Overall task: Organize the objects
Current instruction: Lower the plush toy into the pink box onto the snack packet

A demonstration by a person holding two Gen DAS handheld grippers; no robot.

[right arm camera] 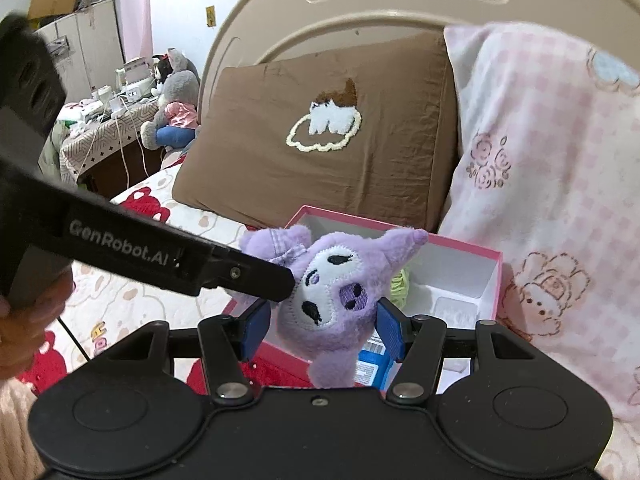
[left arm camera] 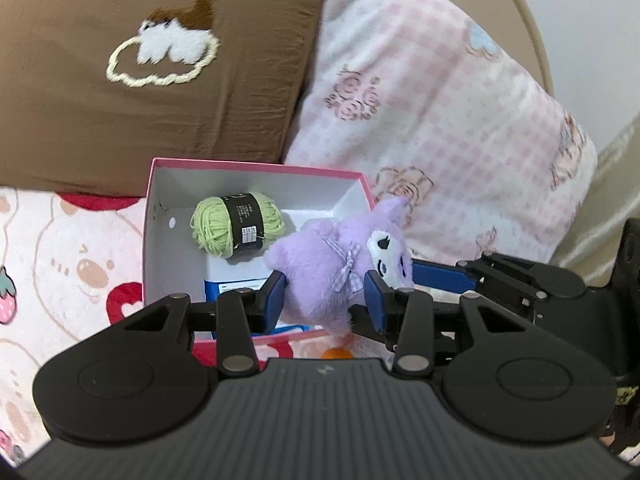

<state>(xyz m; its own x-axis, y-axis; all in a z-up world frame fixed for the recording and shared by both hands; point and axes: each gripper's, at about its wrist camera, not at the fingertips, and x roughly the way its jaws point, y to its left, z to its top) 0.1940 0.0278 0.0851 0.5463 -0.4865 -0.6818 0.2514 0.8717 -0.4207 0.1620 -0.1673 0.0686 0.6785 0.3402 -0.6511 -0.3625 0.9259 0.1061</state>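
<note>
Left of the left tongs [left arm camera: 324, 300], a green yarn ball [left arm camera: 236, 225] lies inside the open pink box [left arm camera: 256, 168], with a blue packet [left arm camera: 224, 286] nearer on the box floor. The box sits on the bed [left arm camera: 60, 264] in front of a brown pillow [left arm camera: 140, 80], likely so items can be dropped straight in.

The left tongs are closed partway onto the purple plush toy [left arm camera: 328, 264], their 2 blue pads pressing its body from either side. The plush hangs over the box's near right corner, above the rim rather than inside it.

In the right wrist view, the right tongs [right arm camera: 324, 326] bracket the plush's head; the pads sit beside the cheeks with a small gap on the left, so I cannot tell whether they grip it. Holding from 2 sides probably steadies a soft toy.

The plush's face points toward the right tongs, its ears toward the pink checked pillow [left arm camera: 460, 120] beyond. Its long axis runs roughly crosswise between the left tongs' pads.
</note>
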